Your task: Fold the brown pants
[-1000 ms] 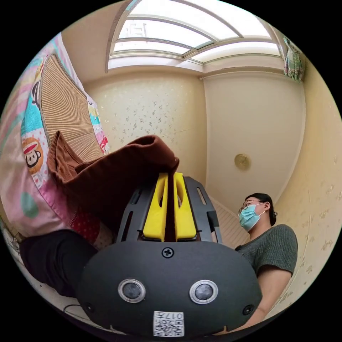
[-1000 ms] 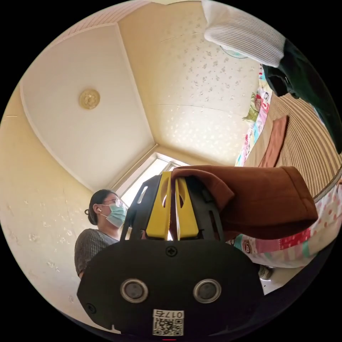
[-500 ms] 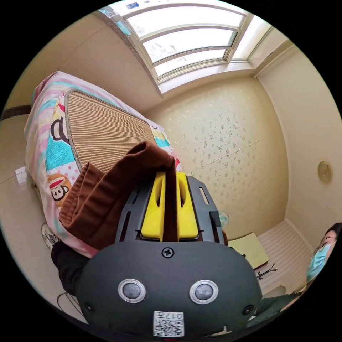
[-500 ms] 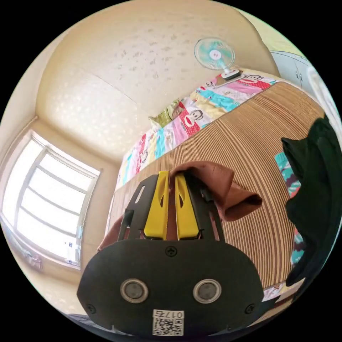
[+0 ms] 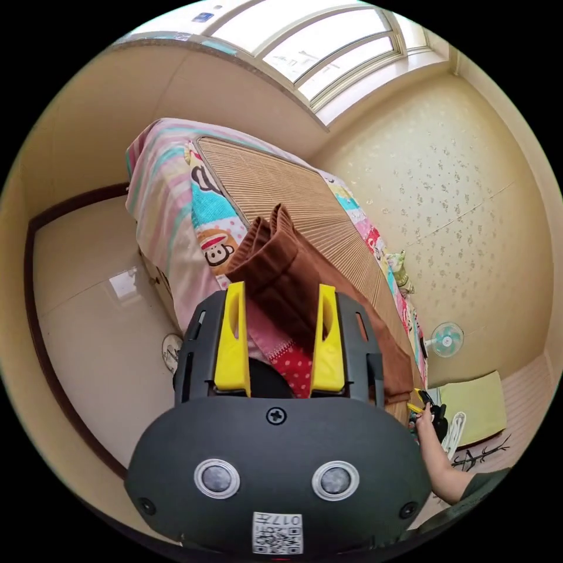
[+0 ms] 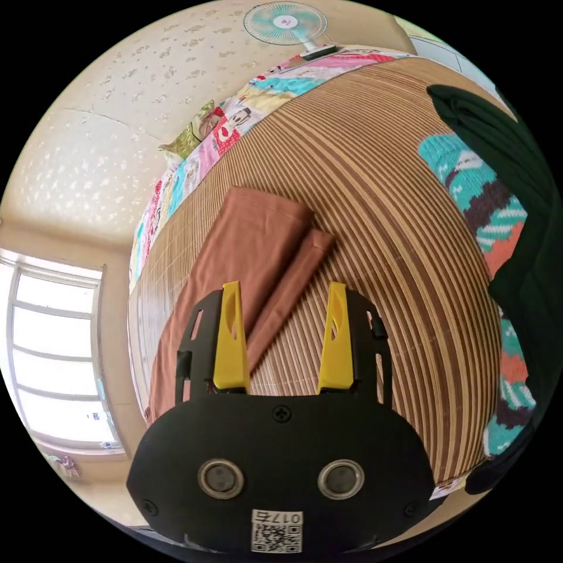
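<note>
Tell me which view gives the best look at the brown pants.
The right gripper view: the brown pants lie flat along the mat, their folded end in full sight. In the left gripper view the pants are seen end-on, bunched at the bed's edge and partly behind the open left tool.

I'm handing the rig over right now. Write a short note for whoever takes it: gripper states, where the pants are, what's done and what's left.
Left gripper: open, holding nothing, over the waist end of the brown pants.
Right gripper: open, empty, above the pants.
Pants: lying lengthwise on the bamboo mat on the bed, legs laid one over the other, not quite lined up at the far end.
Done: a lengthwise fold appears to be laid down.
Left: probably square the legs, then fold end to end.
</note>
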A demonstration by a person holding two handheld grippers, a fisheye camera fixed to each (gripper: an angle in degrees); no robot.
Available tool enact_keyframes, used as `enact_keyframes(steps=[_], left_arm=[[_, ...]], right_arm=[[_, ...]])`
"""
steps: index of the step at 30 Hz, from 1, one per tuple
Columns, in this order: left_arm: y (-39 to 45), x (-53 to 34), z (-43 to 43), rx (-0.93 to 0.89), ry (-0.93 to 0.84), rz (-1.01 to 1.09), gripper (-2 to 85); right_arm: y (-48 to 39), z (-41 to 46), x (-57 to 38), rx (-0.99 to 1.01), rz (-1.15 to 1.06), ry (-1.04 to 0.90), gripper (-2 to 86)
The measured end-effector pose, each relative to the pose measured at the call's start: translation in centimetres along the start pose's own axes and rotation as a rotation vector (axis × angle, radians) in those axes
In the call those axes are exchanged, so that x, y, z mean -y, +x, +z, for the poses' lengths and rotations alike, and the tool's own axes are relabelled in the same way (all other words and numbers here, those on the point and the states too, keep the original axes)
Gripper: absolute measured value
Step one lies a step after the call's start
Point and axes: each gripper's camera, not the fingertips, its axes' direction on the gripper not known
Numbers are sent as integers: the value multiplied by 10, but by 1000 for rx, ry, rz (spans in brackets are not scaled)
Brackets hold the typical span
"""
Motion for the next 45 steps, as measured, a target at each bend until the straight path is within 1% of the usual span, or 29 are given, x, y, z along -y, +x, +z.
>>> enact_keyframes(steps=[1, 2, 3, 4, 5, 6, 8, 12, 14, 15, 16, 17, 19, 20, 21, 22, 23, 24, 25, 27, 29, 31, 33, 35, 37, 39, 41, 42, 45], left_arm=[[0, -5, 17, -21, -35, -19, 178], [1, -6, 27, -34, -51, -27, 176], [4, -7, 45, -57, -74, -40, 170], [7, -6, 58, -35, -76, -68, 158], [10, -5, 63, -16, -75, -78, 147], [16, -1, 70, -5, -72, -69, 124], [30, 9, 76, -4, -69, -22, 111], [54, 38, 105, -43, -74, 145, 88], [44, 47, 128, -61, -112, 78, 88], [34, 46, 139, -68, -121, -12, 90], [33, 39, 139, -51, -88, -38, 90], [38, 35, 136, -13, -68, -10, 90], [79, 1, 118, 261, 31, 152, 105], [89, -11, 114, 297, 60, 176, 113], [109, -38, 108, 264, 90, 240, 123], [129, -65, 110, 123, 67, 330, 125], [140, -77, 114, 45, 35, 380, 125], [168, -104, 131, -93, -69, 508, 125], [202, -132, 158, -156, -237, 658, 123], [246, -176, 197, -113, -422, 829, 130], [280, -213, 214, -104, -451, 940, 141], [314, -244, 220, -199, -452, 1033, 142], [333, -264, 237, -210, -519, 1098, 139], [341, -284, 268, -131, -591, 1127, 146], [333, -311, 319, 42, -733, 1153, 139], [329, -319, 319, 30, -686, 1176, 124], [328, -319, 313, 35, -697, 1194, 77], [326, -315, 301, -1, -676, 1193, 18], [310, -296, 270, -125, -597, 1117, 2]], right_arm=[[-4, 3, -1, -20, -26, 17, 161], [-16, 14, 0, -39, -97, 4, 130], [-28, 33, 3, -32, -158, -80, 95], [-34, 41, 4, -74, -166, -109, 75], [-45, 44, 2, -176, -211, -120, 48], [-50, 45, -3, -197, -251, -138, 35], [-44, 31, -13, -158, -258, -119, 26], [16, -16, -64, 52, -171, -71, 24], [40, -22, -101, 42, -177, -85, 28], [51, -21, -127, -10, -207, -118, 32], [57, -20, -140, -36, -211, -128, 35], [71, -26, -165, -68, -196, -115, 42], [95, -48, -200, -50, -129, -43, 49], [111, -66, -218, -13, -80, 22, 59], [125, -81, -231, 38, -43, 84, 71], [131, -88, -236, 66, -32, 112, 76], [142, -98, -240, 121, -18, 157, 87], [149, -103, -237, 152, -5, 169, 96], [152, -103, -232, 156, 1, 163, 100], [152, -96, -206, 170, -5, 105, 115], [146, -87, -187, 184, -33, 82, 119], [143, -75, -172, 196, -19, 54, 121], [145, -55, -158, 218, 32, -5, 122], [151, -43, -154, 187, 97, -27, 99], [156, -42, -152, 171, 136, -5, 68], [152, -50, -145, 287, 46, -4, 42], [148, -72, -145, 391, -2, 24, 33], [142, -94, -151, 400, -44, 57, 28], [135, -142, -186, 349, -150, 143, 19]])
